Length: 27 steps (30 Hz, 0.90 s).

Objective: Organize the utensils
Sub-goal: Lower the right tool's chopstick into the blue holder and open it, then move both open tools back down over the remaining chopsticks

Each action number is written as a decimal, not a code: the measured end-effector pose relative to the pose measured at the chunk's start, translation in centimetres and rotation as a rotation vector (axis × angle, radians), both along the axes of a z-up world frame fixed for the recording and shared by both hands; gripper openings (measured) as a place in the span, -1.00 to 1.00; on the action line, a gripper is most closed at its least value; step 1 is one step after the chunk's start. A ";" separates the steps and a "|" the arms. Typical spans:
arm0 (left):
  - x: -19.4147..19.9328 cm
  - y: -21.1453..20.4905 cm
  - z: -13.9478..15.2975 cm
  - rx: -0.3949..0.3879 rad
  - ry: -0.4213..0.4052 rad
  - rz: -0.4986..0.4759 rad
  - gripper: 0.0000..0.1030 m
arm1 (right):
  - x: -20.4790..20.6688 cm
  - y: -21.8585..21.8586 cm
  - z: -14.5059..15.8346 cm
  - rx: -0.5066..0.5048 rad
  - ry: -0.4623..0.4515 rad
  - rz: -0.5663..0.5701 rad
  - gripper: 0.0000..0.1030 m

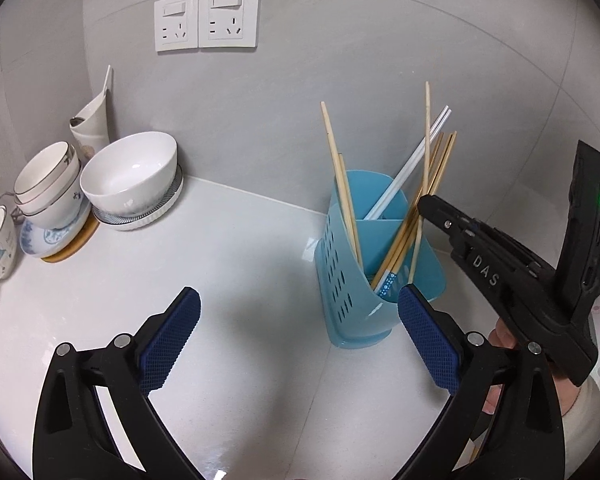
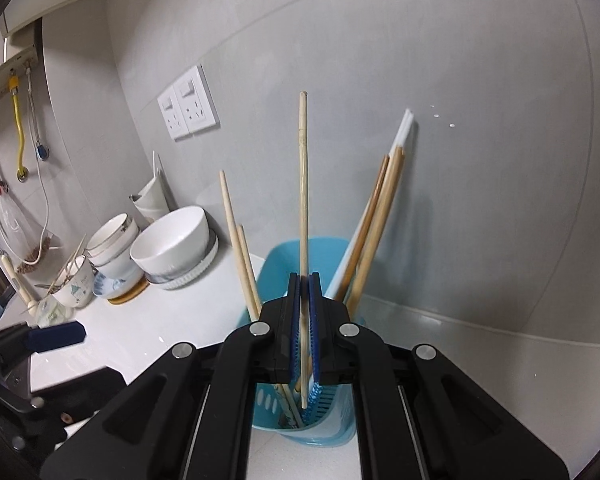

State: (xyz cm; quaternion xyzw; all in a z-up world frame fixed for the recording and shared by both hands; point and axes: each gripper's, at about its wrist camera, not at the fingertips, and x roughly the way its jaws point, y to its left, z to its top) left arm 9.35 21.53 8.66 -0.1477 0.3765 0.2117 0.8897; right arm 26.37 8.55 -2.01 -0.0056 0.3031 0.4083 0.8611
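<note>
On the white bench by the grey wall, the blue utensil holder stands near the back edge, the right gripper clamped on a wooden chopstick inside it, the left gripper spread wide and empty.

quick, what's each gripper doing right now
left gripper: open, holding nothing
right gripper: shut on a wooden chopstick over the blue holder

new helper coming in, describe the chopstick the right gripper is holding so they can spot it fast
Find the blue holder against the grey wall. The right gripper is shut on one pale wooden chopstick above it. That one stands nearly upright, alone in the middle, while its neighbours lean left or right.
</note>
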 end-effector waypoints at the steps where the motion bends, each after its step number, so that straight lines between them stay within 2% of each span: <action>1: 0.0 0.0 0.0 0.003 0.000 -0.001 0.88 | 0.0 0.0 -0.2 -0.004 0.005 0.000 -0.87; 5: 0.3 -0.1 -0.1 0.005 0.008 -0.009 0.88 | -0.1 -0.6 0.3 -0.013 0.005 -0.022 -0.80; 8: 0.4 -0.3 -0.1 0.012 0.009 -0.020 0.88 | -0.1 -1.5 1.0 -0.022 -0.004 -0.042 -0.36; 14: 0.9 -1.0 0.0 0.020 0.001 -0.028 0.88 | 0.2 -3.9 2.1 -0.048 0.015 -0.095 0.08; 19: 1.6 -1.8 0.0 0.014 -0.008 -0.035 0.88 | 0.0 -6.2 2.9 -0.088 0.019 -0.146 0.58; 23: 2.2 -2.8 0.0 0.012 -0.020 -0.057 0.88 | -0.6 -8.4 3.4 -0.109 -0.006 -0.178 0.77; 27: 3.1 -4.4 0.1 0.013 -0.016 -0.086 0.88 | -1.1 -10.9 3.8 -0.123 -0.008 -0.223 0.85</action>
